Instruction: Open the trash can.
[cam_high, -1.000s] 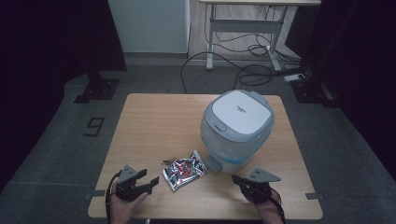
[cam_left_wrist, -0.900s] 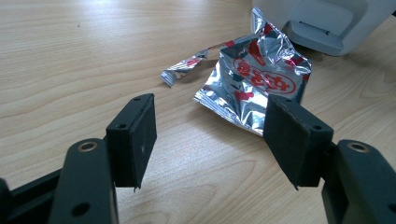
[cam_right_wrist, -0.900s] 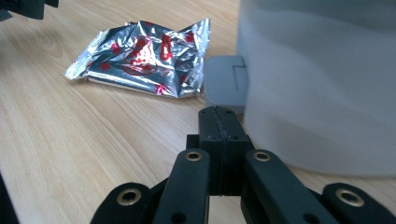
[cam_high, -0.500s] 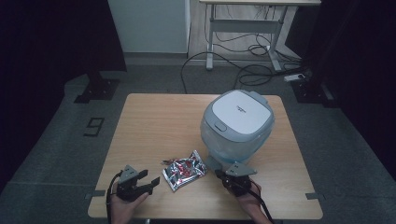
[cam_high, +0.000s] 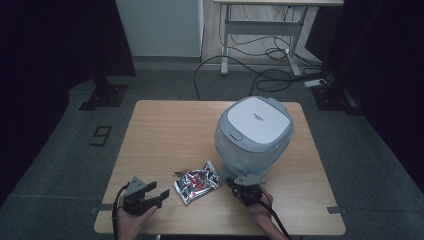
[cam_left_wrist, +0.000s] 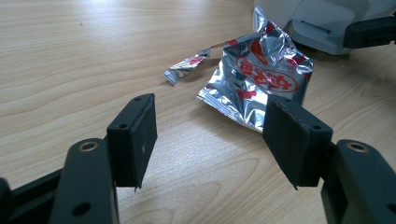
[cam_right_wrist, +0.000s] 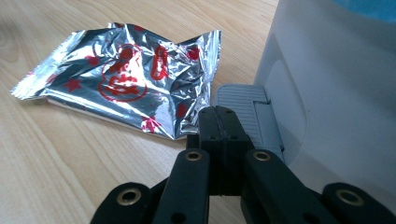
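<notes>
**Grippers beside a foil packet**

The foil packet (cam_high: 197, 182) lay on the table (cam_high: 165, 130), between both grippers. The left gripper (cam_left_wrist: 210, 135) was held open, empty. The right gripper (cam_right_wrist: 219, 122), jaws closed together, was positioned at the rice cooker (cam_high: 254, 131) base.

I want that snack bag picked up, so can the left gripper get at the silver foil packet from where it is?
Probably yes. The left gripper is open, and bare table lies between it and the foil packet just ahead. The shut right gripper sits on the packet's far side, by the bin's pedal, clear of that path.
</notes>
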